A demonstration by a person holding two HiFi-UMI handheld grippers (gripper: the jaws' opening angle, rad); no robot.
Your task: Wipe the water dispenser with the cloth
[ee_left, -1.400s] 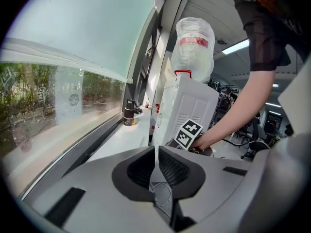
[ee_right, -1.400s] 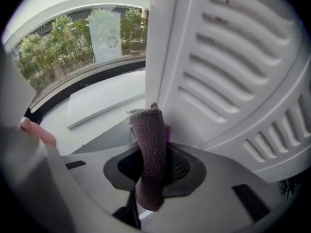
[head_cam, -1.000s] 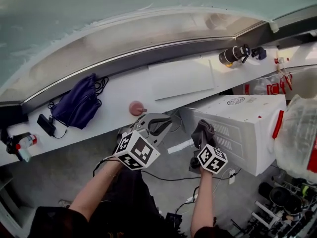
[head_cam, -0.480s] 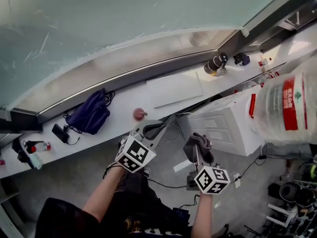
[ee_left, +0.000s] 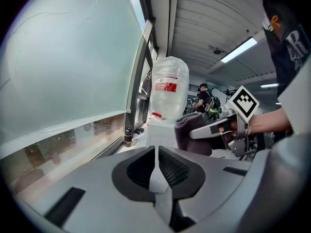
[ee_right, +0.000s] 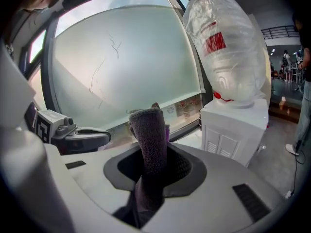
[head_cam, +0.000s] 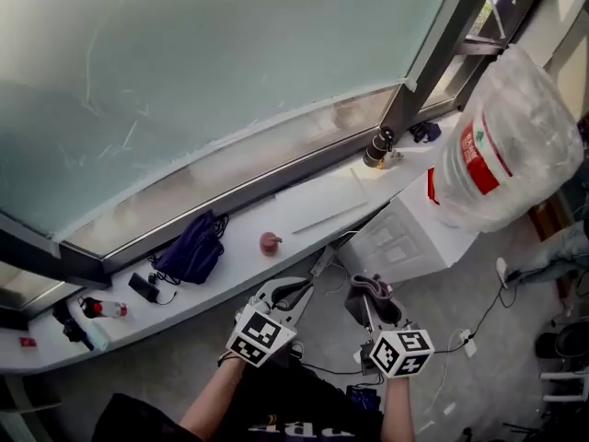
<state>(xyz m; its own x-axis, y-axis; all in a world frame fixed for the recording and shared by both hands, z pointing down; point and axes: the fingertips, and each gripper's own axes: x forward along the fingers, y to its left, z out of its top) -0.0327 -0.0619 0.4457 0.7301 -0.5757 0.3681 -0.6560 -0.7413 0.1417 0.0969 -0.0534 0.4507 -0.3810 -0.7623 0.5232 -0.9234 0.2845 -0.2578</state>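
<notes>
A long white table runs under the frosted window. At its left end lie a small red-capped bottle and a black gadget, and to their right a dark blue bag. Further right sit a small pink thing, a flat white board and, far along by the window post, a black cylinder.

Near the person, the left claw is held out in the air over the floor. Its jaws are pressed together with nothing between them.

Just to its right the right claw is clamped on the cloth. The cloth is a dark grey, fuzzy fold that stands upright out of the jaws. In the head view the cloth is held just near and left of the dispenser, with a clear gap between them.

The dispenser is a white box with panelled sides at the right of the scene, beside the table. It carries an upturned clear jug with a red label, wrapped in plastic film. A cable trails over the grey floor at the right.
</notes>
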